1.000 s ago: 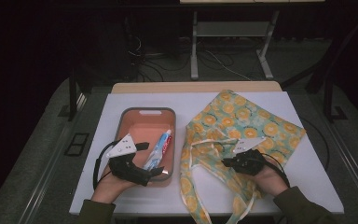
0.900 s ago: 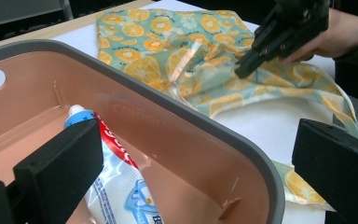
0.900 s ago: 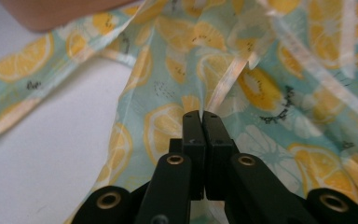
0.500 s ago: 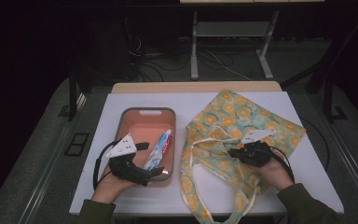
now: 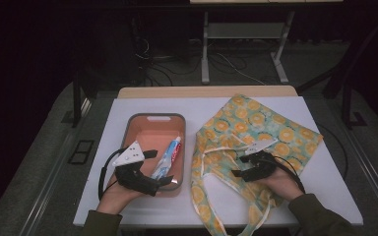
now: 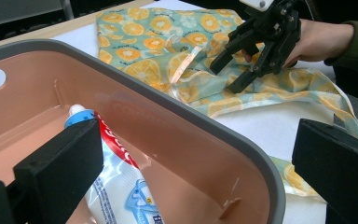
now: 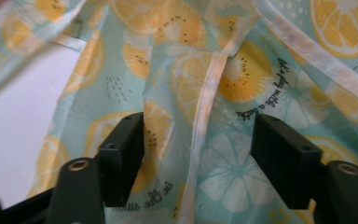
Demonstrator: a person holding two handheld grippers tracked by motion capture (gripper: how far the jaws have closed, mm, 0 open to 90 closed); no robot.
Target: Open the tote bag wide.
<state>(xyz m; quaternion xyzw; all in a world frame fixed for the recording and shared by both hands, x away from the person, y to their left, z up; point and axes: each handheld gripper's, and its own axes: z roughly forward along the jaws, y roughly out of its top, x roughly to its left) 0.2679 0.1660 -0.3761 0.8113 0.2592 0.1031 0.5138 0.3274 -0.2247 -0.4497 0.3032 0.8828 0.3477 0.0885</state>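
A tote bag (image 5: 256, 123) printed with orange slices lies flat on the right half of the white table. My right gripper (image 5: 238, 167) rests low over the bag's near left part. Its jaws have just been opening and stand open, with a bag strap (image 7: 205, 107) lying loose between them and no pad pressing on it. A pink bin with a grey rim (image 5: 152, 116) holds a toothpaste tube (image 5: 170, 155). My left gripper (image 5: 161, 168) is open at the bin's near right corner. One jaw is inside beside the tube (image 6: 116, 186), the other outside the wall (image 6: 168, 107).
The bag's handles (image 5: 211, 206) trail toward the table's near edge. Bare white tabletop (image 5: 325, 187) lies to the right of the bag and in front of the bin. Behind the table are a dark floor, cables and another table's legs (image 5: 205, 54).
The right gripper's jaws, shut earlier, now stand apart. That hand swung slightly right and far, then came back left and lower. The bag's fabric has settled. The left hand has not moved.
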